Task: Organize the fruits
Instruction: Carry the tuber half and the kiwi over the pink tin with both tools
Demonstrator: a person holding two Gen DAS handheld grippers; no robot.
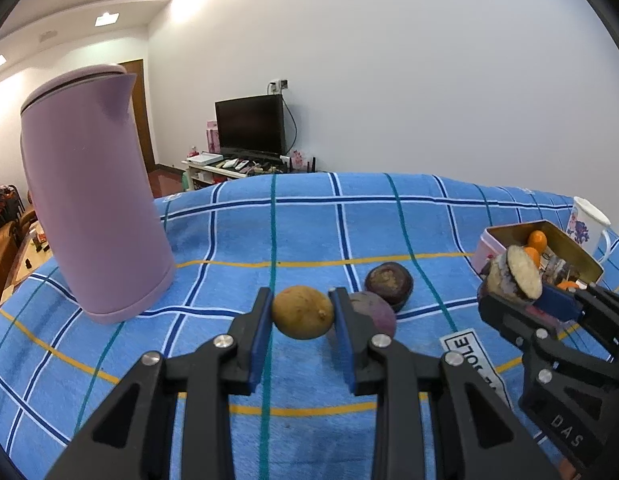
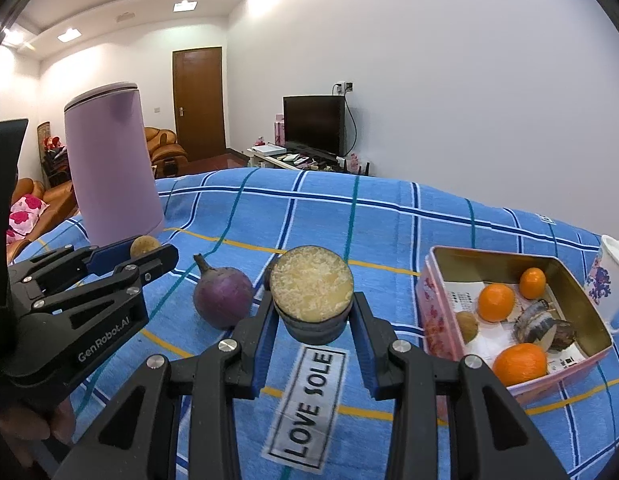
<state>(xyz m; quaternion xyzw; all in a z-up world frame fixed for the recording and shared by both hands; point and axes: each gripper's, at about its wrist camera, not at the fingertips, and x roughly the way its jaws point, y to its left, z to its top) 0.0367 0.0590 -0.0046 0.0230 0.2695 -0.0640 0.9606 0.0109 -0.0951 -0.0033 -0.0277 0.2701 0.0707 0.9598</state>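
My left gripper (image 1: pixel 302 314) is shut on a small yellow-brown fruit (image 1: pixel 302 312), just above the blue checked cloth (image 1: pixel 309 232); it also shows in the right wrist view (image 2: pixel 143 254). My right gripper (image 2: pixel 312 312) is shut on a halved dark fruit (image 2: pixel 311 292) with a pale cut face, held above the cloth; it shows in the left wrist view (image 1: pixel 515 280) too. A whole purple fruit (image 2: pixel 222 296) lies between the grippers. Another dark half fruit (image 1: pixel 388 283) lies behind it. The pink tin (image 2: pixel 437 300) at right holds oranges (image 2: pixel 496 302) and other fruit pieces.
A tall lilac kettle (image 1: pixel 91 200) stands on the cloth at the left. A white mug (image 2: pixel 611 280) with a floral print stands behind the tin at the right edge. A "LOVE SOLE" label (image 2: pixel 309 396) lies on the cloth. A TV and furniture are far behind.
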